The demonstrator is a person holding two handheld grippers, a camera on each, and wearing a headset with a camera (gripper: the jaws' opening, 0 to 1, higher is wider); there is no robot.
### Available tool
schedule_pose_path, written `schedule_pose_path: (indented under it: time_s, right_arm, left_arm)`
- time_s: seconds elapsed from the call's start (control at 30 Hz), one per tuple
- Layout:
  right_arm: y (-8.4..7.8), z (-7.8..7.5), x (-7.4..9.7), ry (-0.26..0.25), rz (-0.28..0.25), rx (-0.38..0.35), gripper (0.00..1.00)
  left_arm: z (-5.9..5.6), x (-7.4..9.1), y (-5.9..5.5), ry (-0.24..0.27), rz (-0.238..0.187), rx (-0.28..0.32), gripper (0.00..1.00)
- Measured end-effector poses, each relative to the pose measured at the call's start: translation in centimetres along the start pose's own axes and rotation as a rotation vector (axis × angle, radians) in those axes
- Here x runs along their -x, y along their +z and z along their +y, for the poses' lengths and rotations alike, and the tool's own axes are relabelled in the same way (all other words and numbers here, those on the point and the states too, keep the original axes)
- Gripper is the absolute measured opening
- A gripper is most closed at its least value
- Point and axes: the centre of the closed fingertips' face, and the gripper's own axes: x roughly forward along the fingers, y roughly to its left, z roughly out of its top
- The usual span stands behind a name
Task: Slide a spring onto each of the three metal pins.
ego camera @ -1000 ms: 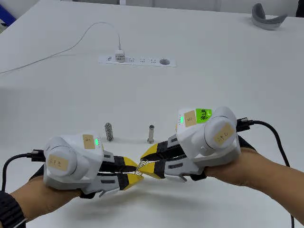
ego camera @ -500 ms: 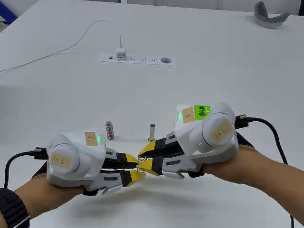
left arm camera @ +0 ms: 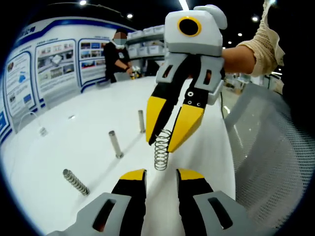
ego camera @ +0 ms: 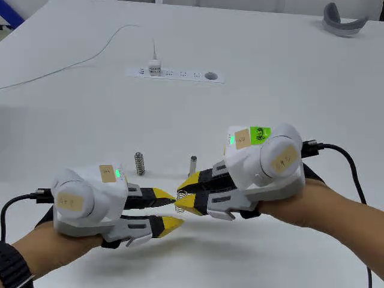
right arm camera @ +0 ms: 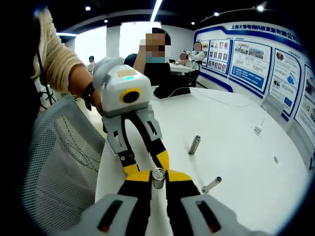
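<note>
Spring [left arm camera: 160, 156] number two changes hands above the table's [ego camera: 240, 90] near edge. My left gripper [left arm camera: 161, 172] has just spread its jaws and let go, so my right gripper [ego camera: 180, 200] alone pinches it. Beyond, a loaded pin [left arm camera: 75, 181] and two bare pins [left arm camera: 115, 144] [left arm camera: 141, 121] wait; I judge a bare one comes next.

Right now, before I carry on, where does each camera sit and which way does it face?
Head view: on the headset, looking forward and down at the workbench; left gripper and right gripper point at each other.
Left gripper view: on the left gripper, looking along its open jaws at the right gripper holding the spring.
Right gripper view: on the right gripper, facing the left gripper; own jaws shut on the spring.
Shared: both gripper views show the spring and the loaded pin, which already carries a spring.
</note>
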Motion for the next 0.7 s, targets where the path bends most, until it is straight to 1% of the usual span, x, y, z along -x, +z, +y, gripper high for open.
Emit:
schedule_pose_path:
  time_s: [0.2, 0.37, 0.47, 0.7]
  right_arm:
    - [0.2, -0.7, 0.3, -0.019, -0.004, -0.003, 0.12]
    - [0.7, -1.6, 0.8, -0.045, -0.018, -0.015, 0.12]
    - [0.8, -2.0, 1.0, -0.055, -0.023, -0.018, 0.12]
    - [1.0, -2.9, 1.5, -0.078, -0.029, -0.025, 0.12]
  left_arm:
    - [0.4, 0.7, -0.3, 0.024, -0.008, 0.028, 0.30]
    - [0.9, 1.5, -0.7, 0.051, -0.013, 0.056, 0.35]
    - [0.9, 1.9, -0.9, 0.062, -0.015, 0.064, 0.36]
    - [1.3, 2.8, -1.0, 0.092, -0.033, 0.090, 0.41]
